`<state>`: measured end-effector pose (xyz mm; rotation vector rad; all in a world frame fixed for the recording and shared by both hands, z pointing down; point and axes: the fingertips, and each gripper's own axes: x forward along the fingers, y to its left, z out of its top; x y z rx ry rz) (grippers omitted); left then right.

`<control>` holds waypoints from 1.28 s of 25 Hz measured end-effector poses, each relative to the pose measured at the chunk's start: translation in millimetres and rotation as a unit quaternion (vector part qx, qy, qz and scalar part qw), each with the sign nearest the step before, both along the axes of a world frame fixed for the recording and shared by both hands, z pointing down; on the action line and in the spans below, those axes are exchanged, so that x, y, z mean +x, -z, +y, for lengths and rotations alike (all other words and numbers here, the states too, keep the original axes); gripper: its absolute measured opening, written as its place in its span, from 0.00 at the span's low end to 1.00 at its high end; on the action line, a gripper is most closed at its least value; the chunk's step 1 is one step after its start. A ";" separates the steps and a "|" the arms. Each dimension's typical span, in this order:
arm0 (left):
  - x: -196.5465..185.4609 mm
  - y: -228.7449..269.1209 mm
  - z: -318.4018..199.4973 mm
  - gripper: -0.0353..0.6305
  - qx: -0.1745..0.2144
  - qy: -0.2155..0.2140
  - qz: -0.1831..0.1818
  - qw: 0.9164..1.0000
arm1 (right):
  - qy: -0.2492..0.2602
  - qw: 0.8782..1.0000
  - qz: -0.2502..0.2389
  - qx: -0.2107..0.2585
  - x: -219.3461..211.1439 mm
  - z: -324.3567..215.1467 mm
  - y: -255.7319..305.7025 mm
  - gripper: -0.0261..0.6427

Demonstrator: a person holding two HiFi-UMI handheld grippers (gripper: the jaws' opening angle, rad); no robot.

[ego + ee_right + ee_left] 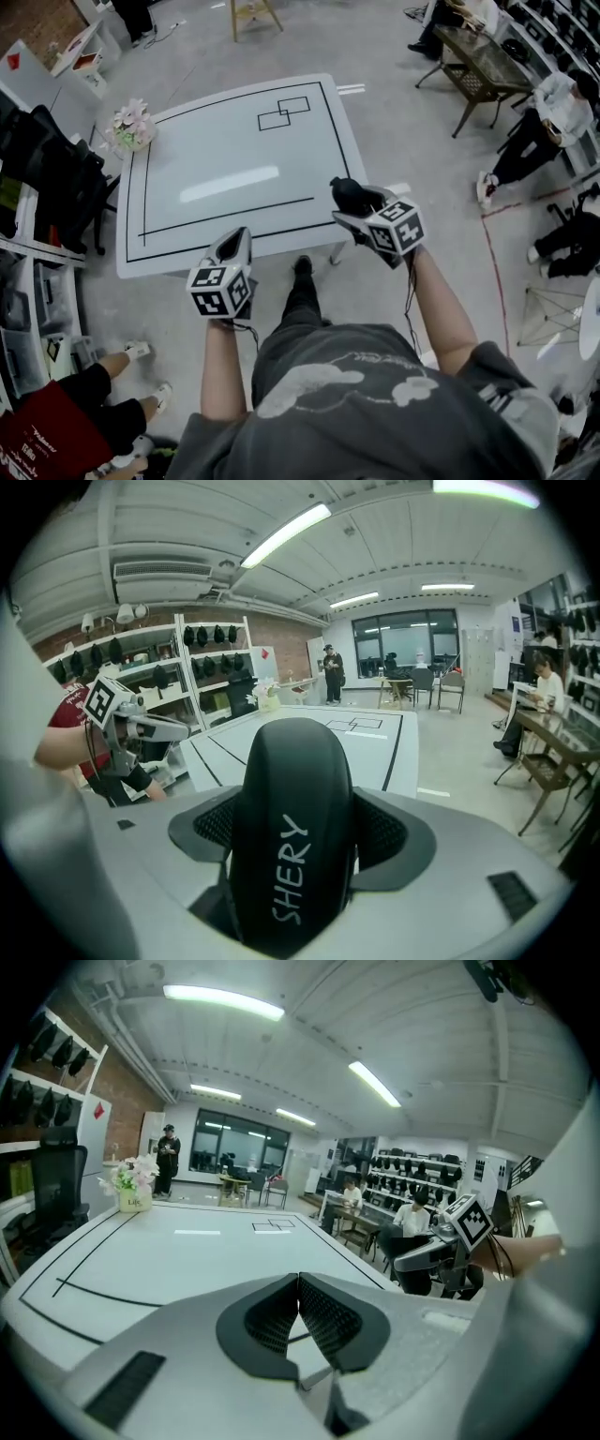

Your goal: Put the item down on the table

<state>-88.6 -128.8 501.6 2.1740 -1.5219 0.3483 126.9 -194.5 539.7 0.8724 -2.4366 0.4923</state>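
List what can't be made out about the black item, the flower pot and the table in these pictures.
- The black item: the right gripper view shows only its rounded back lettered SHERY; the right tool hides its lower end, so what it is stays unclear.
- The flower pot: label too small to read, left gripper view.
- The table: near edge partly hidden behind the left tool, head view.

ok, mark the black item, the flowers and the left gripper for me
black item [292, 827], right gripper view, middle of its lettered face
flowers [131, 123], head view, the blossoms
left gripper [298, 1282], left gripper view, where its shut jaws meet
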 end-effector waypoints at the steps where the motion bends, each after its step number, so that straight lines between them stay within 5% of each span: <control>1: -1.2 -0.7 -13.7 0.06 0.000 -0.003 0.001 1.000 | 0.001 1.000 0.008 0.003 -1.0 -12.4 -0.6 0.56; 15: -19.7 -4.0 -175.2 0.06 -0.007 -0.040 0.003 0.999 | 0.043 0.988 0.148 0.023 -15.2 -170.2 -23.5 0.56; 26: -36.7 -6.1 -263.3 0.06 -0.011 -0.055 0.000 0.998 | 0.158 0.946 0.272 0.074 -23.1 -274.1 -29.4 0.56; 32: -40.6 -14.1 -296.9 0.06 -0.014 -0.061 0.005 0.998 | 0.240 0.909 0.326 0.093 -35.2 -320.8 -46.5 0.56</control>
